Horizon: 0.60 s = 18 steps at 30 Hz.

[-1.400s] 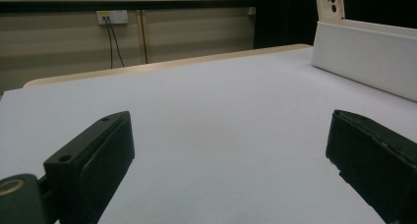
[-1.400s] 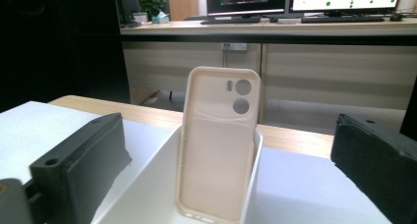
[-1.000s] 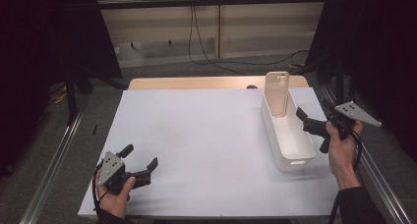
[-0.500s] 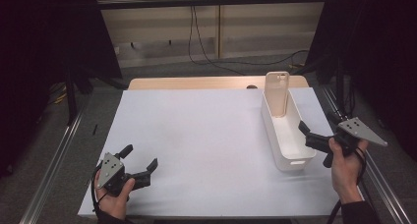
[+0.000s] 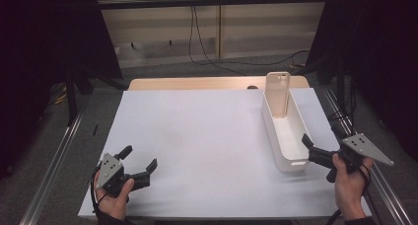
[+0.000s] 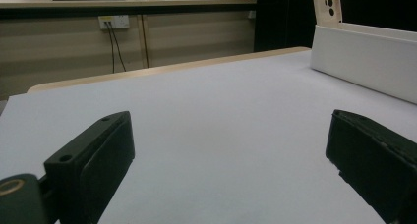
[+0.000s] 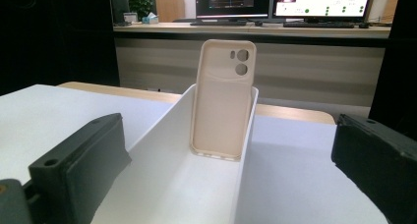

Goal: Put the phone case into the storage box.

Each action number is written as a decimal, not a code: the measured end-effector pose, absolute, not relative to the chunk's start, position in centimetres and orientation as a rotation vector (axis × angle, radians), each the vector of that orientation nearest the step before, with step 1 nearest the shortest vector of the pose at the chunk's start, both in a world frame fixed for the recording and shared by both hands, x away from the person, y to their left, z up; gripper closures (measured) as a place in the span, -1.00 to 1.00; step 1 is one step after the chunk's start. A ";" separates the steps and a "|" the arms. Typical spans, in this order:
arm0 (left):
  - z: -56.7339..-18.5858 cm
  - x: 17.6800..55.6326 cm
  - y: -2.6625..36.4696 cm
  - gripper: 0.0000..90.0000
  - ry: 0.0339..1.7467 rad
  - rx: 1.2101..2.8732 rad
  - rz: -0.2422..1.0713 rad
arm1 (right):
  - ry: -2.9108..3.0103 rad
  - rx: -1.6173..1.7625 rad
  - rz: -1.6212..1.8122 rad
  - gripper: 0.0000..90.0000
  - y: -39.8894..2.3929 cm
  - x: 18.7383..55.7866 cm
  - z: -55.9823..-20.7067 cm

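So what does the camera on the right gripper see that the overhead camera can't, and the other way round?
The right gripper view alone shows the lit monitors on a desk behind, and the case's camera cutouts clearly. The high view alone shows both hands, the left gripper and right gripper, jaws open, and the whole white table. Both show the beige phone case leaning upright at the white bin's far end.

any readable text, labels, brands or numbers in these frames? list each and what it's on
No text can be read anywhere.
Monitors behind the table, right gripper view: lit screens with content, too small and blurred to read.
Phone case leaning on the end wall of the white bin: plain, with camera cutouts, no brand visible.
White bin wall: blank.
Right gripper and left gripper: no markings legible.
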<state>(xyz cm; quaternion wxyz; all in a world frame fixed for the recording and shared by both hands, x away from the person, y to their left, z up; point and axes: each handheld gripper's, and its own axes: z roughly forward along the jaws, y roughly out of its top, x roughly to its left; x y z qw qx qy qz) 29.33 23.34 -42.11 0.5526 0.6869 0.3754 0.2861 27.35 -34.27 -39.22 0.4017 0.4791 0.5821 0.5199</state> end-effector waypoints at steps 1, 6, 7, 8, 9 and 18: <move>-42.1 29.3 23.4 -0.91 0.887 1.623 0.675 | 1.467 1.214 1.314 -1.00 -34.3 27.1 -39.3; -42.0 28.9 23.5 -0.91 0.881 1.622 0.680 | 1.467 1.214 1.310 -1.00 -34.1 26.0 -39.6; -42.0 28.8 23.5 -0.91 0.883 1.621 0.682 | 1.468 1.214 1.306 -1.00 -34.0 25.8 -39.7; -42.1 28.8 23.5 -0.91 0.884 1.621 0.683 | 1.468 1.212 1.299 -1.00 -34.0 25.6 -39.9; -42.0 28.8 23.5 -0.91 0.885 1.626 0.685 | 1.468 1.216 1.297 -1.00 -34.0 25.4 -40.0; -42.2 28.6 23.8 -0.91 0.900 1.621 0.686 | 1.474 1.226 1.283 -1.00 -34.2 23.3 -41.0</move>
